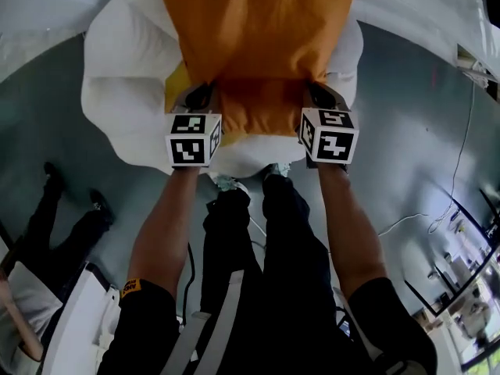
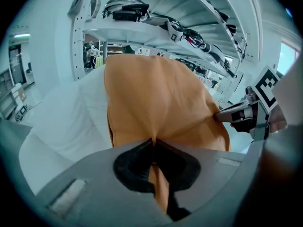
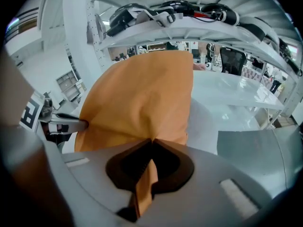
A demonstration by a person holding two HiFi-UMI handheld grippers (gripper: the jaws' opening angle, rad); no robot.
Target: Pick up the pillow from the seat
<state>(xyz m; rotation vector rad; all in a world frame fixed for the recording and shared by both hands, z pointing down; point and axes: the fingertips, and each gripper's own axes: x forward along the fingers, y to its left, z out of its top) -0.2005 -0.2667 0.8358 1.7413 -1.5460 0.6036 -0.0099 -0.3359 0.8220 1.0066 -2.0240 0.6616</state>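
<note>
Both claws are clamped on the orange pillow [image 1: 262, 37], nothing else in either.

- Left claw [image 2: 153, 143]: jaws together, a fold of orange fabric pinched between the black pads, with the cloth bunched up and a strip of it trailing back through the gap. It grips the pillow's near edge, left side.
- Right claw [image 3: 152, 143]: same picture. Jaws are closed on a pleat of the same fabric, near edge, right side, with a tail of cloth hanging down behind the pads.
- Each claw shows in the other's view, nose-in at the opposite bottom corner of the pillow. In the head view they sit roughly level, well apart, with the orange cloth spanning between them.
- Pillow position: over the white padded seat [image 1: 125, 76], long side running away from the person, near edge at the claws. White cushion shows on both sides and below the near edge. Cannot tell whether the far end rests on the seat or has lifted clear.
- Marker cubes [image 1: 193, 139] sit just behind the jaws, bare forearms [image 1: 168, 225] below them.
- Surroundings: grey floor [image 1: 414, 155], white shelves [image 2: 156, 32] with dark gear behind the seat, a second person's legs [image 1: 55, 225] at lower left.
</note>
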